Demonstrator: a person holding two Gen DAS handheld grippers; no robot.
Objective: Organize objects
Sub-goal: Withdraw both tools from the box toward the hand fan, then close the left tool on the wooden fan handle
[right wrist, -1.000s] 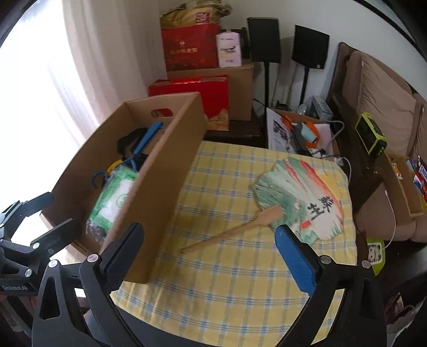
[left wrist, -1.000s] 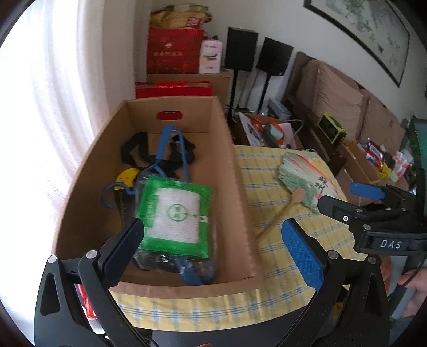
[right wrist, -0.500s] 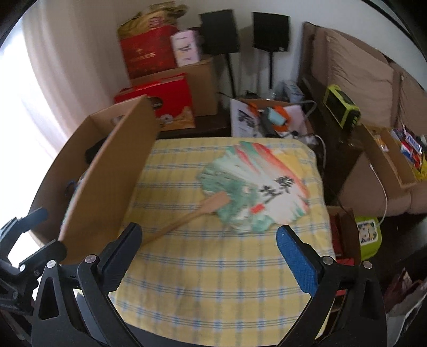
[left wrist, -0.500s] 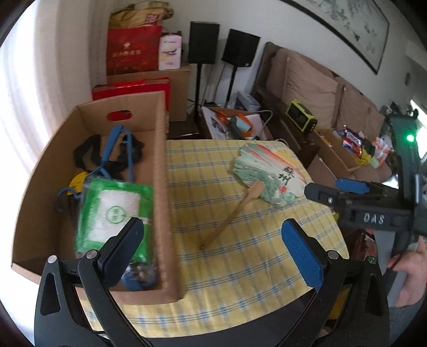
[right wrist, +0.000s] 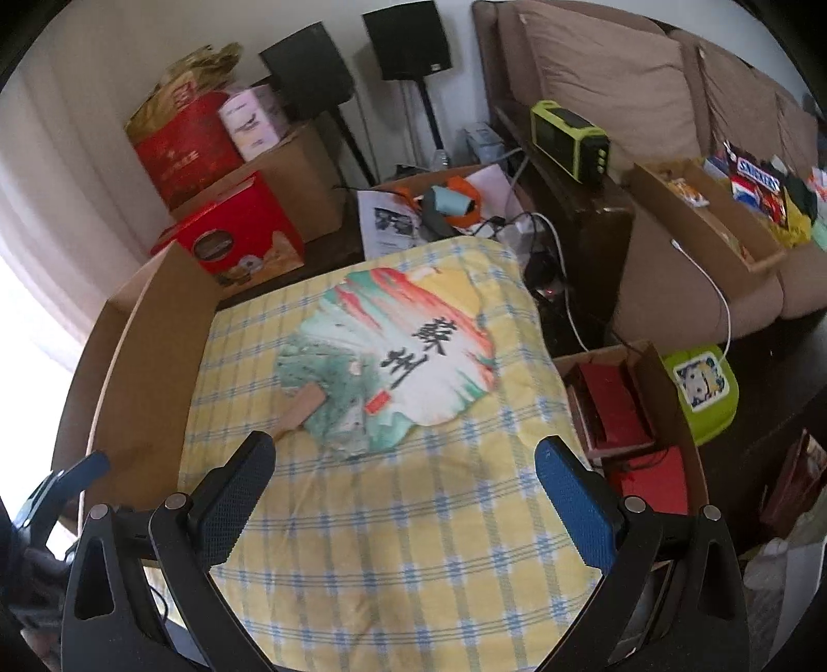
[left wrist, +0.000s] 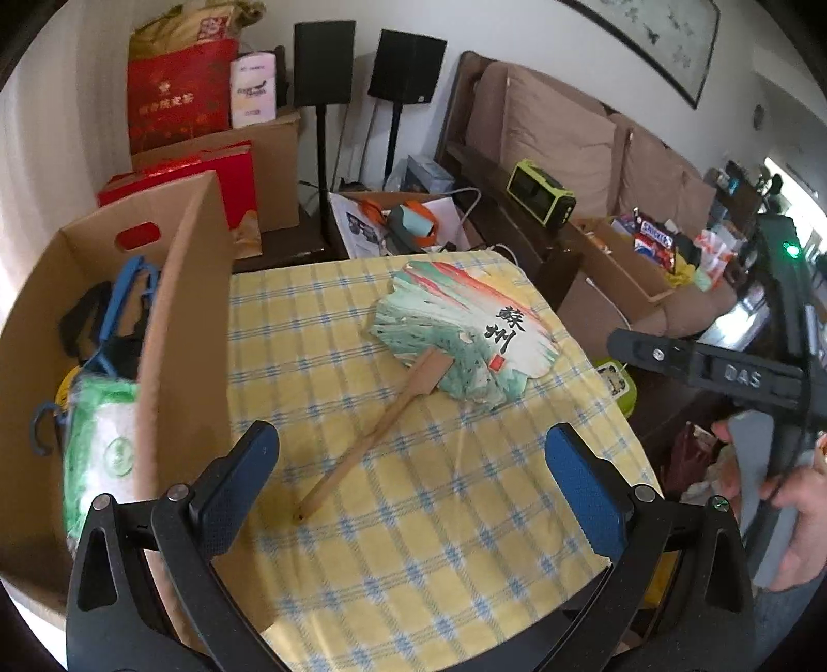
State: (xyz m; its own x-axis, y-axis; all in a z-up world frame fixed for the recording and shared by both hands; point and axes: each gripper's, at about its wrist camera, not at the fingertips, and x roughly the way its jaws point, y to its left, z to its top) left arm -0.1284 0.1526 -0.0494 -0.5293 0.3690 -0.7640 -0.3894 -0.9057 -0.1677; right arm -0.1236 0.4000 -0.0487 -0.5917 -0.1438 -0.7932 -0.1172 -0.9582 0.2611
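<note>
Left wrist view: the painted paper fan with a wooden handle (left wrist: 455, 341) lies flat on the yellow checked table (left wrist: 413, 517), beside the open cardboard box (left wrist: 181, 331). Both the left gripper (left wrist: 411, 465) and right gripper (right wrist: 403, 473) stand wide, empty. Pinching the thin handle against cloth may snag fabric or slip.

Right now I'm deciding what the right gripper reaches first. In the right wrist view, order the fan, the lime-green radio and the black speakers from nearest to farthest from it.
1. Fan: flat on the yellow checked cloth, just ahead of the right gripper, whose jaws stand open.
2. Lime-green radio: beyond the table, ahead to the right, on dark furniture.
3. Black speakers: farthest, on stands against the back wall.
</note>
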